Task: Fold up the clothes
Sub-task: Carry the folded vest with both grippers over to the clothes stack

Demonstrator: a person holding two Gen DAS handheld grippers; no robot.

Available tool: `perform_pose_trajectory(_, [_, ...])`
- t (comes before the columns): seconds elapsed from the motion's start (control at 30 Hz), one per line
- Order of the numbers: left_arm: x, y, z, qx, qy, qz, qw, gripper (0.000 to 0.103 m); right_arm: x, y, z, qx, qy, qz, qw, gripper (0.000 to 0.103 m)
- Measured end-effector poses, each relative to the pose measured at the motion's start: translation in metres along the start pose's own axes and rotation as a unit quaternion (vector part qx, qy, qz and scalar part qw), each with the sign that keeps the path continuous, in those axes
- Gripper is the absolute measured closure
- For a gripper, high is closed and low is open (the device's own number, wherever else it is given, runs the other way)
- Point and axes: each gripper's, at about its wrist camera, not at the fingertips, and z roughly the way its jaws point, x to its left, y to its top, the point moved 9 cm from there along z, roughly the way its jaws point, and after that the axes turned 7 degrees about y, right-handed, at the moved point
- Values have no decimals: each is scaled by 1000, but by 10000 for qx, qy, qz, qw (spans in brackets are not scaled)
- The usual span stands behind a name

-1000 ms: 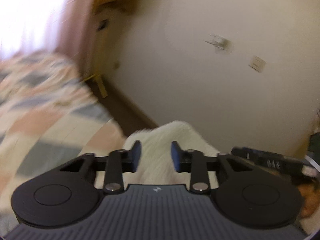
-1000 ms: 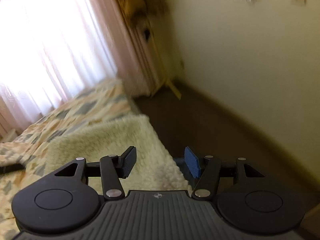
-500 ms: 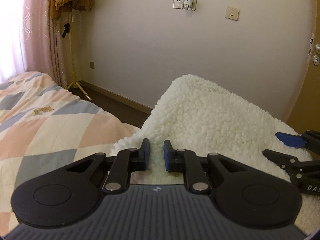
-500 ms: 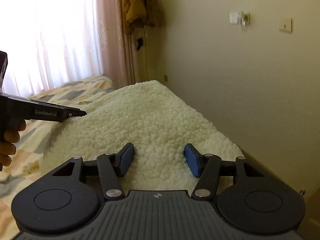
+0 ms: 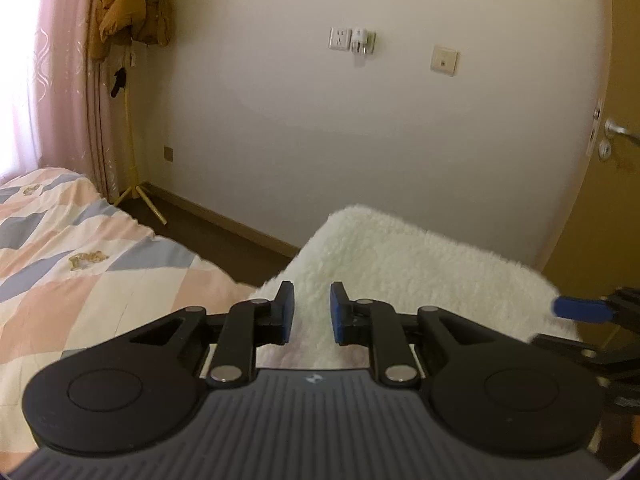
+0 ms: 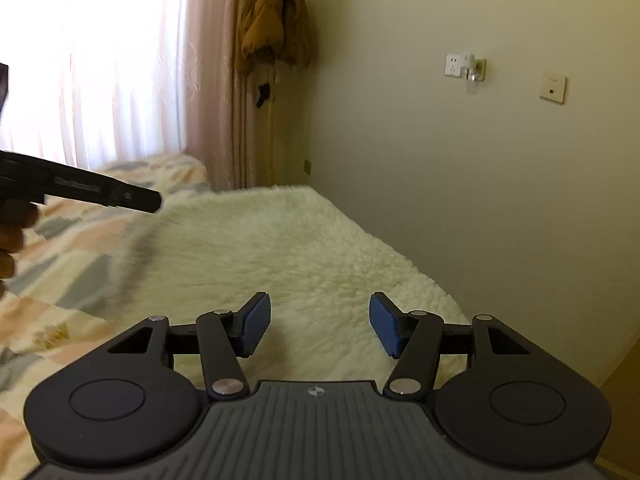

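Step in hand, as judged: carrying or laying out the white fleece garment point(image 5: 404, 276) over the bed point(image 5: 80, 264) ahead of a fold. The garment lies at the bed's near corner, beside the wall, its far edge raised in the left wrist view and spread flatter in the right wrist view. Left gripper point(image 5: 311, 314): jaws narrow and opening slightly, fleece running up between the blue pads; whether they are pinching it cannot be told, as a gap shows on both sides of the cloth. Right gripper point(image 6: 319, 330): jaws stand about half apart over the fleece, pads clear of it, nothing held. From the right wrist view the left tool's body crosses in at left, a hand point(image 6: 12, 240) behind it. Next move probably calls for the right gripper to close on the near edge so both tools hold the garment evenly before it is brought over. Risk: thick pile slipping from a shallow pinch.
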Motion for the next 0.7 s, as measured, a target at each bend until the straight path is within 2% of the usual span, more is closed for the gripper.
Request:
perform_pose_trajectory(0.07, [0,-12,10,141,-4,60,9999,88,11,-6,-5,47,37,28,10000,45])
perform_pose_trajectory(0.17, [-4,-26,21,224,-37,222,9995,88,20,-31,3,350,-127,5,9993,45])
perform_pose_trajectory(0.3, [-4,-28,21,252,-43,250,9994,88,23,-43,10,424,-238,38,9988,45])
perform_pose_trajectory(0.43, [-2,-15,12,292,-10,221,9993,87,25,-35,9,535,-303,13,9981,44])
perform_pose_trajectory(0.7, [-8,3,-15,566,159,176,9981,70,27,-10,-14,511,-286,201,9981,42])
